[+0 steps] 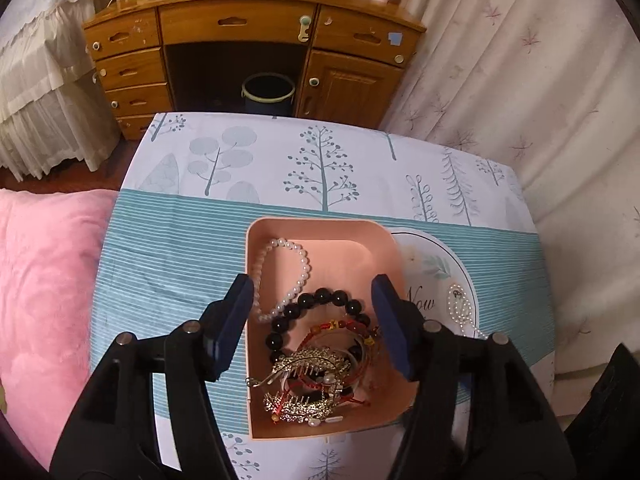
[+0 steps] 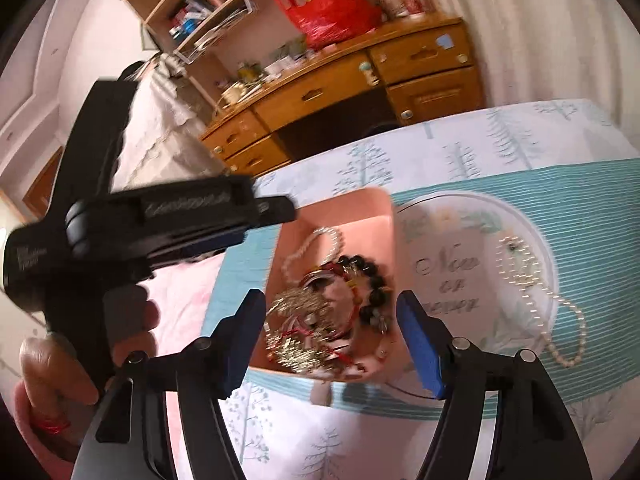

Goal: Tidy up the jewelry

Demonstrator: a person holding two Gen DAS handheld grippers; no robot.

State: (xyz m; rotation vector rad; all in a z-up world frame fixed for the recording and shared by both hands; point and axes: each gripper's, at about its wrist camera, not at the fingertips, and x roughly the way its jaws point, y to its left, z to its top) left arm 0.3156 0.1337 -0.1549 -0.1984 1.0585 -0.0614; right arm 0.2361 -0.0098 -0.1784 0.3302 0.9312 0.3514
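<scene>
A pink tray (image 1: 320, 228) sits on the tree-print tablecloth (image 1: 280, 160) and holds a white pearl bracelet (image 1: 298, 254), a black bead bracelet (image 1: 320, 296), red cord bracelets and gold rhinestone hair combs (image 1: 308, 364). My left gripper (image 1: 314, 328) is open and empty above the tray. My right gripper (image 2: 332, 342) is open and empty above the tray (image 2: 360, 204), over its near half. A pearl necklace (image 2: 528, 280) lies on the cloth to the right of the tray; it also shows in the left wrist view (image 1: 460, 308). The left gripper's body (image 2: 160, 220) shows in the right wrist view.
A wooden desk (image 1: 256, 28) with drawers stands beyond the table, a dark bin (image 1: 268, 94) under it. A pink pillow (image 1: 44, 280) lies to the left. Curtains (image 1: 520, 80) hang on the right. A red bag (image 2: 328, 8) sits on the desk.
</scene>
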